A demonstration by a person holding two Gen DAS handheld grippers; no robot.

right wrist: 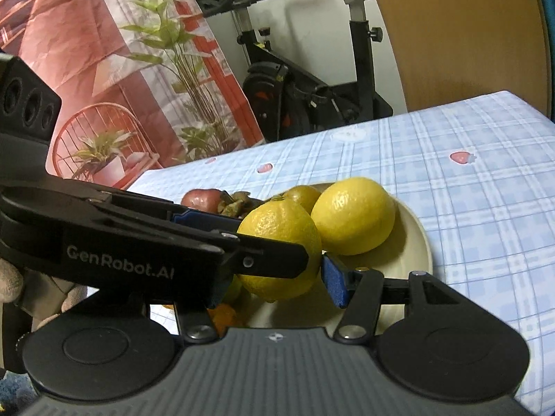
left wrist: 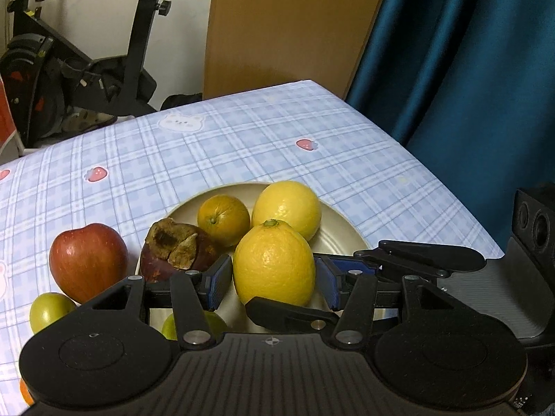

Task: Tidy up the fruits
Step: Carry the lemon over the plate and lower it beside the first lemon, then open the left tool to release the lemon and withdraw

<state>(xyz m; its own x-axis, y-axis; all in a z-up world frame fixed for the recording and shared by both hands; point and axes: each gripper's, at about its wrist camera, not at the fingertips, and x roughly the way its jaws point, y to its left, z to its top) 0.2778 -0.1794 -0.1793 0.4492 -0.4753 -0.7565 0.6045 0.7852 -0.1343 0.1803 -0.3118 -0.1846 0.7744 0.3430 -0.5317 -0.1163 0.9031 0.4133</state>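
Observation:
A cream plate holds two lemons, an orange and a dark dried fruit. The near lemon sits between the blue pads of my left gripper, whose jaws stand wide beside it with small gaps. My right gripper also straddles this lemon from the other side, its jaws open; its finger crosses under the lemon in the left wrist view. The far lemon lies behind. A red apple rests on the cloth left of the plate.
Two small green fruits lie near the front left, one partly hidden by my left gripper. The table has a blue checked cloth. An exercise bike, a wooden board and a blue curtain stand beyond the table edges.

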